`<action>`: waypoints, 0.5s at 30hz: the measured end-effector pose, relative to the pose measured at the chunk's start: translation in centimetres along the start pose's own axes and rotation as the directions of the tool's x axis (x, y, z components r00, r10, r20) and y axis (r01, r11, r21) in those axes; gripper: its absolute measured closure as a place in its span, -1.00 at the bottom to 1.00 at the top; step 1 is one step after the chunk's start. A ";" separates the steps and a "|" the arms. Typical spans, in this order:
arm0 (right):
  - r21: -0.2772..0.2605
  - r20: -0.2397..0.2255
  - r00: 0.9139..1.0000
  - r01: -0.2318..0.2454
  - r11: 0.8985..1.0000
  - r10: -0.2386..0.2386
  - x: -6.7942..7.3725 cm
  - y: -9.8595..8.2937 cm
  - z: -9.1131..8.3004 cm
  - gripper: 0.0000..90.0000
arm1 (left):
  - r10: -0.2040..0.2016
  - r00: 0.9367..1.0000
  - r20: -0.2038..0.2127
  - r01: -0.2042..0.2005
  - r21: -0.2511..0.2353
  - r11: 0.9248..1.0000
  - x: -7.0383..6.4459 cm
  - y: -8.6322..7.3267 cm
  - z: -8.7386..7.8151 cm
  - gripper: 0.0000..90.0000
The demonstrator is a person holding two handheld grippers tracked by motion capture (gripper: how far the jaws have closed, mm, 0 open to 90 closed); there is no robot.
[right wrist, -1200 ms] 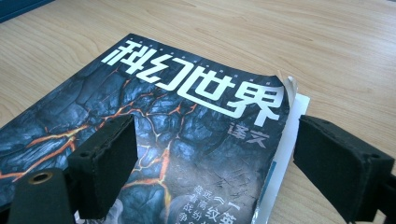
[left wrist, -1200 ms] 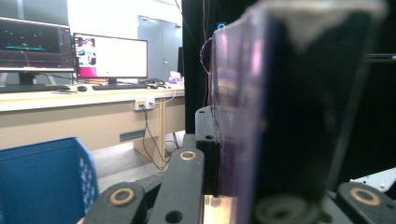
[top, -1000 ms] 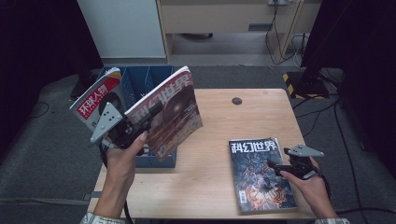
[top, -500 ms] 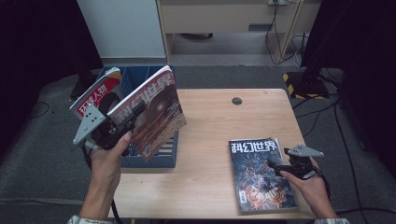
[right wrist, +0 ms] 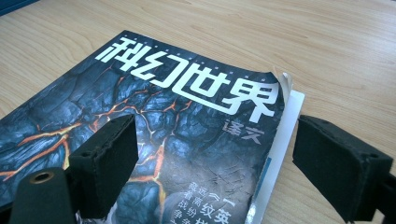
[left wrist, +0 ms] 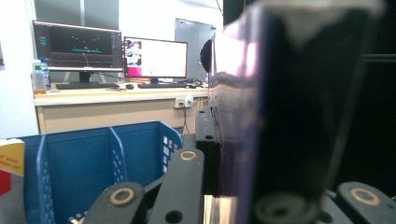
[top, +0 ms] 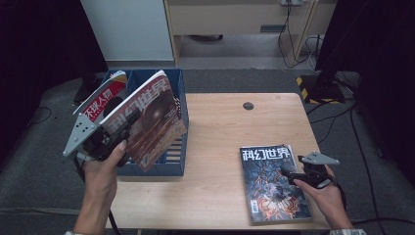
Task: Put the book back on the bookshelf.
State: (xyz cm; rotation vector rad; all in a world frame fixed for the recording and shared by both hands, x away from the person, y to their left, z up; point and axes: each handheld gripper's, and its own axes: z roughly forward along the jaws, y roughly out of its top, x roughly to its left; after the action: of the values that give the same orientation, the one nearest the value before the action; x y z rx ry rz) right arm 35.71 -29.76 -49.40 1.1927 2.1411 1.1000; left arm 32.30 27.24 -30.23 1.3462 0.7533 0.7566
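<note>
My left gripper [top: 122, 131] is shut on a brown-covered magazine [top: 149, 115], held upright and tilted above the blue divided bin [top: 171, 166] at the table's left edge. In the left gripper view that magazine [left wrist: 280, 107] stands edge-on between the jaws, with the bin [left wrist: 93, 154] below and to the left. A red-and-white magazine [top: 100, 100] leans in the bin's left slot. A dark lava-patterned magazine [top: 274, 178] lies flat at the front right. My right gripper [top: 292, 175] hovers open at its right edge, its pads [right wrist: 109, 156] straddling the cover [right wrist: 177, 121].
A small black disc [top: 248, 105] lies on the wooden table [top: 220, 137] near its far edge. Beyond the table stand a pale cabinet [top: 127, 29], cables, and a yellow-and-black striped base [top: 306, 83]. A desk with monitors [left wrist: 154, 58] is far off.
My left gripper has carried the brown magazine leftward, over the bin. The right gripper and the dark magazine have stayed where they were.
</note>
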 end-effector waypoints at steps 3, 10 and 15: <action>0.000 0.000 1.000 0.000 1.000 0.000 -0.1 0.0 0.0 -0.68 | -0.002 1.000 -0.010 0.002 0.004 1.000 0.3 -0.1 -0.1 0.87; 0.000 0.001 1.000 -0.001 1.000 0.001 0.0 0.0 0.0 -0.68 | 0.000 1.000 -0.018 0.000 0.003 1.000 0.5 -0.1 -0.1 0.87; 0.001 0.001 1.000 0.000 1.000 0.000 -0.1 0.0 0.0 -0.68 | 0.001 1.000 -0.031 -0.001 0.004 1.000 0.7 0.0 -0.4 0.87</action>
State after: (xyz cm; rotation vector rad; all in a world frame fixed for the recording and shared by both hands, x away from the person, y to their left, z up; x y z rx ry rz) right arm 35.72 -29.85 -49.42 1.1930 2.1414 1.0987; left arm 32.40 28.05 -30.31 1.3409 0.7785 0.7786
